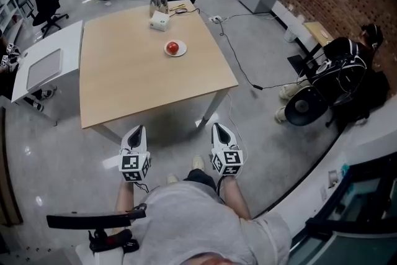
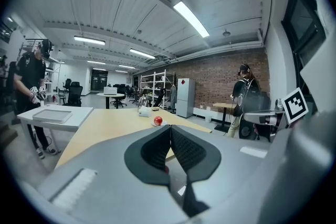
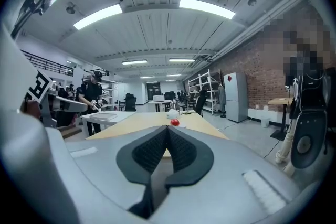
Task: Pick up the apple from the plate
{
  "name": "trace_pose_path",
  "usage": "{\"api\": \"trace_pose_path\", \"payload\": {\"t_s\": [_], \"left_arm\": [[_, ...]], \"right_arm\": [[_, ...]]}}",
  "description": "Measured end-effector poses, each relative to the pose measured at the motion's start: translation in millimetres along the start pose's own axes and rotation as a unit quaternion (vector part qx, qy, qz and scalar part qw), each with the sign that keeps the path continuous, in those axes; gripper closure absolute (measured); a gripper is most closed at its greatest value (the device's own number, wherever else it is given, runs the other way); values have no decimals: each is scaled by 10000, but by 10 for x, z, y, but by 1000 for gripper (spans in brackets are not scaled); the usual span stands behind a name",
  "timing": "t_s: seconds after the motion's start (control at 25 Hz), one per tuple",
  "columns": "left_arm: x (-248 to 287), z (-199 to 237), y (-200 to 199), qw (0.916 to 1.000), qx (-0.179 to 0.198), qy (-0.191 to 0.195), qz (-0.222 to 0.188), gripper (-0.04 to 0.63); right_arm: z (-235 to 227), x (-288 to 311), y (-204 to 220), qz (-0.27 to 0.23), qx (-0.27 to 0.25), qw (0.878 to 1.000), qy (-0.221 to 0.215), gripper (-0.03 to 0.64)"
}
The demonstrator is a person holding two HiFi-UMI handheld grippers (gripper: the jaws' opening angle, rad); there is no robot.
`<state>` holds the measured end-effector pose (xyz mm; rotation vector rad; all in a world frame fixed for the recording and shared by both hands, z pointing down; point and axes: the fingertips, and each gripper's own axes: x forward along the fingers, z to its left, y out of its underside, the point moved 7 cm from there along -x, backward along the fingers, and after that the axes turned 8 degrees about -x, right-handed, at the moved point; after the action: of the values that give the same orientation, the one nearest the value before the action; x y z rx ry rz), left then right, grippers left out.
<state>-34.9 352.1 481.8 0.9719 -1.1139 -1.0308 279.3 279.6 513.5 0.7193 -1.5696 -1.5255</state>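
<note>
Both claws hang short of the table (image 1: 136, 90), off its near edge and over the grey floor (image 1: 260, 71). The left gripper (image 1: 137, 129) is clamped right down, pad against pad, with nothing between the pads. Same story on the right gripper (image 1: 219, 127): its dark pads meet at the tips and it carries nothing.

And there is the target. The apple (image 1: 174, 46), red and round, sits on the small white plate (image 1: 167, 52) on the far half of the table, closer to the far edge than the near one and toward the right-hand edge. It is well apart from both claws, with the whole near stretch of bare tabletop lying between them.

From the left gripper view, the closed left gripper (image 2: 170, 127) points across the table, and the apple (image 2: 158, 120) shows small in the distance, just left of the jaw tips. From the right gripper view, the right gripper (image 3: 167, 128) lines up the same way, the apple (image 3: 175, 123) showing just right of its tips. So the fruit lies ahead, roughly between the lines of the two claws.

Beyond the plate, near the far edge, stand a white box (image 1: 159, 22) and a metal jug (image 1: 159, 3). A person (image 1: 347, 68) with a dark backpack stands off to the right, clear of the table.
</note>
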Motion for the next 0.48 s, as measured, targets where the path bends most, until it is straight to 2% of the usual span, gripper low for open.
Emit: {"api": "trace_pose_path", "payload": {"t_s": [0.16,0.48], "left_arm": [[14,-15,-19,10000,29,13,-55,575],[311,230,-133,10000,26,32,10,575]], "right_arm": [[2,-12,13,-24,-34,10000,19,611],[12,395,-62,73,-76,9999,-6,611]]}}
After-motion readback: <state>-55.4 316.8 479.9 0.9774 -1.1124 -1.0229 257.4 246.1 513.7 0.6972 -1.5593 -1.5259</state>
